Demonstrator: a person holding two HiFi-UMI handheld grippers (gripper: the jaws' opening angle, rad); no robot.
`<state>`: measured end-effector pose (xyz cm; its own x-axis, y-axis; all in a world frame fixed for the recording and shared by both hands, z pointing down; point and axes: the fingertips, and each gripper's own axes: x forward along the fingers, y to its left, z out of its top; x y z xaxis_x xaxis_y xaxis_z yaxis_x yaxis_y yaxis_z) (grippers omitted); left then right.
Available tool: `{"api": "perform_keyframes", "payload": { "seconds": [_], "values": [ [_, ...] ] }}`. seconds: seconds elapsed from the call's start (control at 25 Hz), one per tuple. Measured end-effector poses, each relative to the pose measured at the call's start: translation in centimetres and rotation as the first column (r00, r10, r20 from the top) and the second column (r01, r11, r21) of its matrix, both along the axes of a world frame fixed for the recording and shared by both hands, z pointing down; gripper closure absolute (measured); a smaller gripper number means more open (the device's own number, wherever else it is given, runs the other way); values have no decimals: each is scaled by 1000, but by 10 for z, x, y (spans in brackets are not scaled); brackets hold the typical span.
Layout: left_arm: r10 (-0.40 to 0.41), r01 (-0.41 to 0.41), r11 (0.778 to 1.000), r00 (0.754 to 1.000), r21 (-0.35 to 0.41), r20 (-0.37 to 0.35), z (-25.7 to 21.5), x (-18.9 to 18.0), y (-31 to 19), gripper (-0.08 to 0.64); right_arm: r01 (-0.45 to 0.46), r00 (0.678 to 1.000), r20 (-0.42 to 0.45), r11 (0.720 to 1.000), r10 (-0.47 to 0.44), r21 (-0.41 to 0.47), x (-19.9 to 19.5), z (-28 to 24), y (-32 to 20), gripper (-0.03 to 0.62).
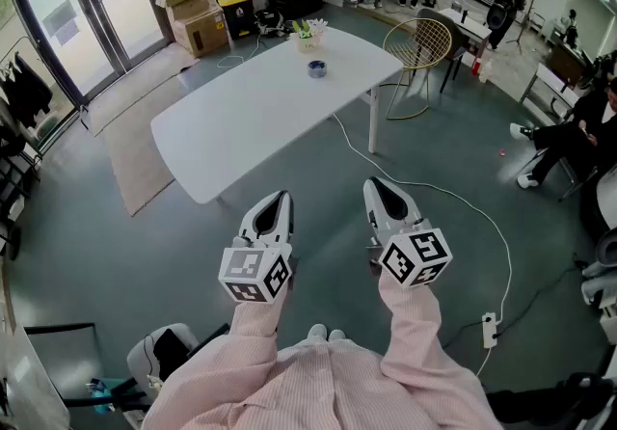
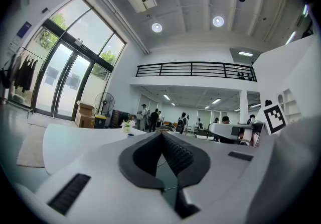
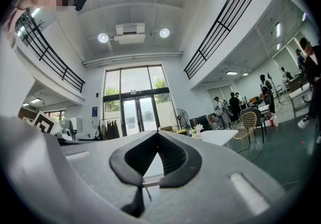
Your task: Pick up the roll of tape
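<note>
On the desk (image 1: 260, 120) sits one tape roll (image 1: 316, 68). Left gripper (image 1: 281, 195) and right gripper (image 1: 371, 183) point level, both closed, empty.

- Left hand-held gripper (image 1: 279, 199) — near left, pointing level and away, jaws together, nothing between them.
- Right hand-held gripper (image 1: 373, 187) — just beside it, jaws likewise closed, empty.
- Pink-sleeved forearms (image 1: 253, 324) reach forward.

bright, sharp, fisheye-warped edges
</note>
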<state>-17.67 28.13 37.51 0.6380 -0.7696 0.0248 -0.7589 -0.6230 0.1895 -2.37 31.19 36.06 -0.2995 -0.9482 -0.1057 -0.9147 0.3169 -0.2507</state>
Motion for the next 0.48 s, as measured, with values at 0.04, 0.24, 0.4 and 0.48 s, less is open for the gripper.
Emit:
{"api": "perform_keyframes", "payload": {
  "seconds": [0.04,0.24,0.4,0.48],
  "values": [
    [-3,3,1000,1000,0,3,0,-2,1,560,-1,1000,0,1000,1,0,-1,-1,1,588],
    [-14,14,1000,1000,-10,12,2,-8,4,560,0,1000,9,1000,0,-19,-1,1,7,588],
    [-28,28,999,999,-25,22,7,-14,4,560,-4,1000,29,999,5,-37,6,7,9,588],
    [-36,37,999,999,-29,23,10,-15,6,560,-9,999,40,999,11,-44,10,12,10,588]
  ]
}}
